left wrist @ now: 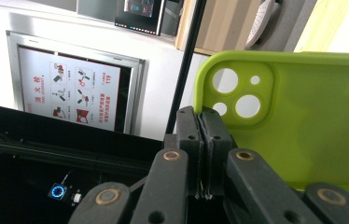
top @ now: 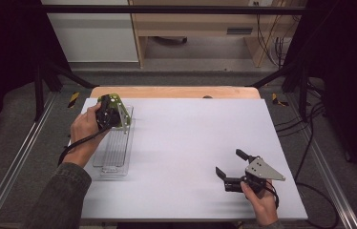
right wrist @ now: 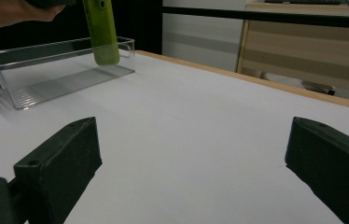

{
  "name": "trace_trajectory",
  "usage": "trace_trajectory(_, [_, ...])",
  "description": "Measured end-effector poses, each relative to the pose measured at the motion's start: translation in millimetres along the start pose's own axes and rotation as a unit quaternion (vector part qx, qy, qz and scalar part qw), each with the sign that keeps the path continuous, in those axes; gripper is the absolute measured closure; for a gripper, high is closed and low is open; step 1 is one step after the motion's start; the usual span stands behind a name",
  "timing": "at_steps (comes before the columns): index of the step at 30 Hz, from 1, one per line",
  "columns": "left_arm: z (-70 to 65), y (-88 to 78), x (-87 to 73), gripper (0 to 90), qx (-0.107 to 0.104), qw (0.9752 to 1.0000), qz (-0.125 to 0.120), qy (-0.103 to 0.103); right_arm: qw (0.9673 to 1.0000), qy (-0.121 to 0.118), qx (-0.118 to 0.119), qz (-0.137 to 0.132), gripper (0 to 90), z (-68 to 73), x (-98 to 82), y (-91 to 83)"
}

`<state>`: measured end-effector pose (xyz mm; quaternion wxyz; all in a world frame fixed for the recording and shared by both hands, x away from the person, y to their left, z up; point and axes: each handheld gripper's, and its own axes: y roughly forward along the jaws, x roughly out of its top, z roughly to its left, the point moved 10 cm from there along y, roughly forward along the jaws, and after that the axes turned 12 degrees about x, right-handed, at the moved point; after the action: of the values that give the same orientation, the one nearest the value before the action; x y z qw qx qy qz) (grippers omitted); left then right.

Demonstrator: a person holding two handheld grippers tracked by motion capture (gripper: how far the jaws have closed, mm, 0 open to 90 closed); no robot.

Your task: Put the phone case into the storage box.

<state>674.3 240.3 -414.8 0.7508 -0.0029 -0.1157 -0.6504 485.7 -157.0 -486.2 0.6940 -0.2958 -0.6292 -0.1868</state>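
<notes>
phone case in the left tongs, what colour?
Lime green phone case, plain, no pattern. Best seen in the left gripper view.

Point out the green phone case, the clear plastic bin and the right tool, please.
green phone case (left wrist: 303,126): left gripper view, flat back panel.
clear plastic bin (right wrist: 60,81): right gripper view, ribbed floor.
right tool (top: 230,164): high view, gap between its open jaws.

A wall poster (left wrist: 70,93) carries red Chinese characters beside small pictograms. The number 119 stands at its right edge. The remaining print is too small to read.

Phone case (top: 112,102) above bin (top: 114,152), table's (top: 191,143) left
</notes>
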Motion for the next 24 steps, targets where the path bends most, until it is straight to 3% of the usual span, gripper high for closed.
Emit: trace_trajectory(24, [-10.0,-1.3,-1.7,87.8,0.002,0.9999,-0.001,0.012,1.0000,0.003,0.002,0.004,3.2,0.4,-1.9,1.2])
